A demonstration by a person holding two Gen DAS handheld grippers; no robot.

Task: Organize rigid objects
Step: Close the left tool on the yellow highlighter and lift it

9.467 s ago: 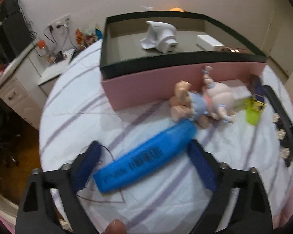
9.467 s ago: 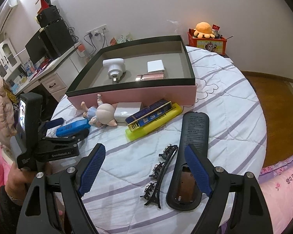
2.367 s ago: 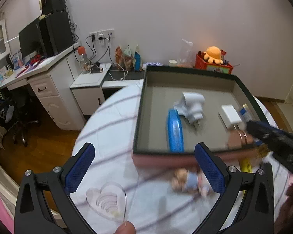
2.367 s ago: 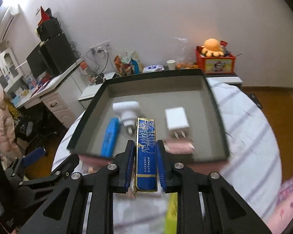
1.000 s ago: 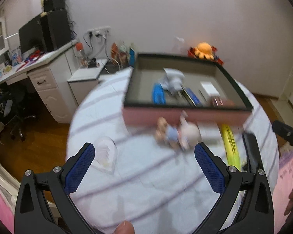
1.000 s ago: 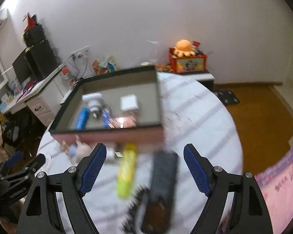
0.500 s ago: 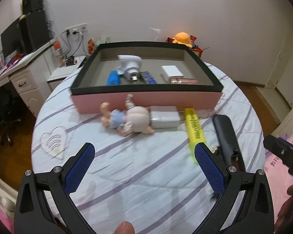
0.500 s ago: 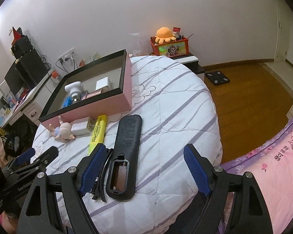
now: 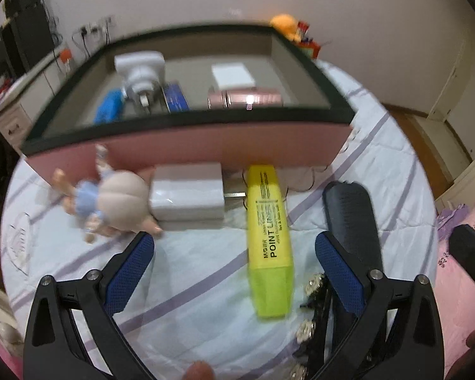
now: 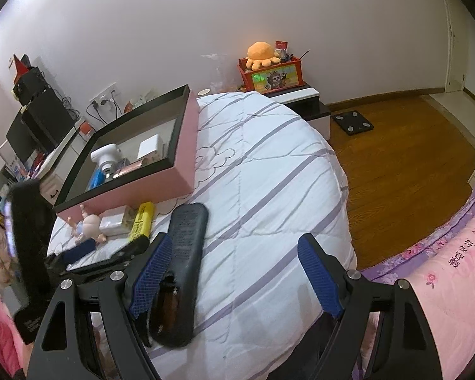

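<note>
Left claw (image 9: 234, 259) closing, yellow highlighter (image 9: 269, 240) between jaws.

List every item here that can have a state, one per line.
Box: open, no lid, partly filled.
Yellow marker: capped, lying flat outside the box.
Remote: face down, battery bay uncovered.
Doll: lying against the box wall.
Left claw: closing, over the marker, not touching.
Right claw: open, empty.

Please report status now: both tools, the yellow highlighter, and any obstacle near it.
Left tool closing around yellow highlighter, pads not touching. Right tool open, empty, beside black remote. Hair clip and remote close to highlighter's right.
</note>
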